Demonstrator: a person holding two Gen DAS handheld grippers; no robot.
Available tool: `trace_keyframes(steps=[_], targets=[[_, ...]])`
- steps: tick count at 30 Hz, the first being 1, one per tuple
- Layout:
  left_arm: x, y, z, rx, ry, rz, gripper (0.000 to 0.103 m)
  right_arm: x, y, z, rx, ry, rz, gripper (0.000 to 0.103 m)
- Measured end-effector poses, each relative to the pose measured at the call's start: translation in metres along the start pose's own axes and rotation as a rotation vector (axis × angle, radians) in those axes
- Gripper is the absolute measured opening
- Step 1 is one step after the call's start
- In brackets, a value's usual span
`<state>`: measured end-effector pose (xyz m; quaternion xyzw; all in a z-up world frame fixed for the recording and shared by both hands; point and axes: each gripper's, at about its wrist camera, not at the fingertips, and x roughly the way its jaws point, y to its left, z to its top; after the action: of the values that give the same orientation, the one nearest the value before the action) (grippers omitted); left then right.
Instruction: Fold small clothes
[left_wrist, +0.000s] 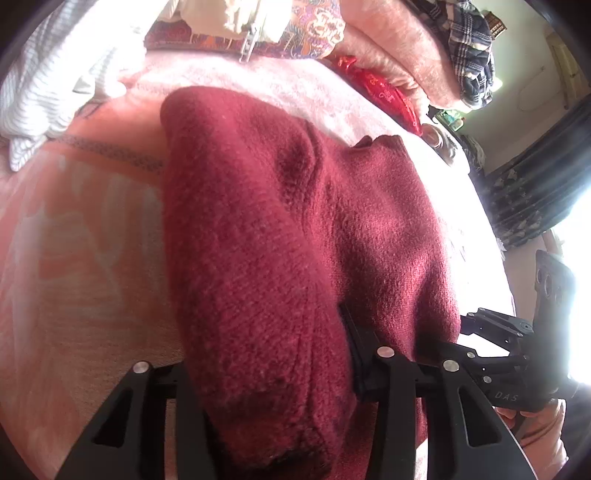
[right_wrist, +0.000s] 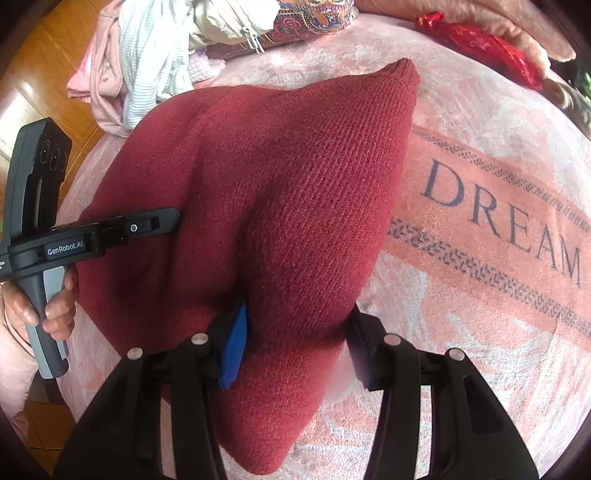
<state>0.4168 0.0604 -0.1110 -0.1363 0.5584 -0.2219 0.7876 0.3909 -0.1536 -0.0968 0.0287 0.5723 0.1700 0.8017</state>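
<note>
A dark red knitted garment (left_wrist: 295, 229) lies bunched on a pink blanket; it also fills the right wrist view (right_wrist: 280, 192). My left gripper (left_wrist: 269, 373) is shut on a thick fold of the garment's near edge, which hides one finger. My right gripper (right_wrist: 295, 350) is shut on another fold, the cloth bulging between its blue pad (right_wrist: 234, 350) and the other finger. Each gripper shows in the other's view: the right one (left_wrist: 517, 354) at the garment's right edge, the left one (right_wrist: 110, 229) at its left edge.
The pink blanket (right_wrist: 498, 229) reads "DREAM". A pile of pale clothes (right_wrist: 155, 62) lies at the far left. A patterned cloth (left_wrist: 314, 26), a red wrapped item (right_wrist: 480, 44) and pink bedding (left_wrist: 399, 48) lie behind. Wooden floor (right_wrist: 44, 92) shows beyond the bed's left edge.
</note>
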Motion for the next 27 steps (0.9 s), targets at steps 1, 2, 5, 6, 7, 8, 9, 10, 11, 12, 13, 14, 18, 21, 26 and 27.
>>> trace_keyframes(steps=[1, 2, 5, 6, 7, 8, 9, 10, 11, 12, 13, 14, 18, 21, 26, 27], targets=[[-0.001, -0.001, -0.001, -0.003, -0.011, -0.001, 0.042, -0.002, 0.0, -0.001, -0.002, -0.006, 0.001, 0.046], [-0.002, -0.001, -0.002, -0.005, -0.018, -0.002, 0.042, -0.003, 0.0, -0.002, -0.006, -0.011, 0.001, 0.045], [-0.005, -0.002, -0.003, -0.012, -0.036, -0.003, 0.041, -0.008, 0.0, -0.005, -0.009, -0.026, 0.007, 0.043], [-0.007, -0.002, -0.004, -0.015, -0.044, -0.004, 0.041, -0.01, 0.0, -0.005, -0.012, -0.03, 0.008, 0.043], [-0.009, -0.003, -0.004, -0.017, -0.051, -0.006, 0.041, -0.012, 0.0, -0.006, -0.017, -0.036, 0.01, 0.042], [-0.011, -0.004, -0.005, -0.017, -0.057, -0.007, 0.04, -0.015, 0.001, -0.008, -0.021, -0.042, 0.011, 0.042], [-0.014, -0.006, -0.006, -0.011, -0.063, -0.009, 0.04, -0.018, 0.002, -0.01, -0.027, -0.043, 0.008, 0.041], [-0.016, -0.008, -0.008, -0.008, -0.068, -0.014, 0.04, -0.021, 0.001, -0.014, -0.033, -0.045, 0.005, 0.041], [-0.018, -0.011, -0.009, -0.006, -0.073, -0.023, 0.039, -0.025, 0.001, -0.017, -0.038, -0.048, 0.002, 0.041], [-0.021, -0.015, -0.011, -0.004, -0.075, -0.033, 0.039, -0.027, 0.001, -0.019, -0.041, -0.049, 0.002, 0.041], [-0.022, -0.02, -0.013, -0.007, -0.074, -0.038, 0.039, -0.03, 0.0, -0.02, -0.041, -0.05, 0.005, 0.04], [-0.023, -0.024, -0.014, -0.006, -0.073, -0.043, 0.039, -0.035, -0.001, -0.024, -0.038, -0.053, 0.01, 0.04], [-0.028, -0.048, -0.025, -0.004, -0.056, -0.073, 0.039, -0.059, -0.011, -0.041, -0.033, -0.058, 0.022, 0.039], [-0.032, -0.073, -0.037, 0.006, -0.051, -0.108, 0.039, -0.084, -0.024, -0.057, -0.012, -0.055, 0.04, 0.039], [-0.036, -0.124, -0.058, 0.019, -0.038, -0.187, 0.039, -0.135, -0.052, -0.092, 0.012, -0.066, 0.029, 0.038], [-0.036, -0.133, -0.062, 0.024, -0.033, -0.198, 0.039, -0.146, -0.058, -0.101, 0.016, -0.068, 0.02, 0.038]])
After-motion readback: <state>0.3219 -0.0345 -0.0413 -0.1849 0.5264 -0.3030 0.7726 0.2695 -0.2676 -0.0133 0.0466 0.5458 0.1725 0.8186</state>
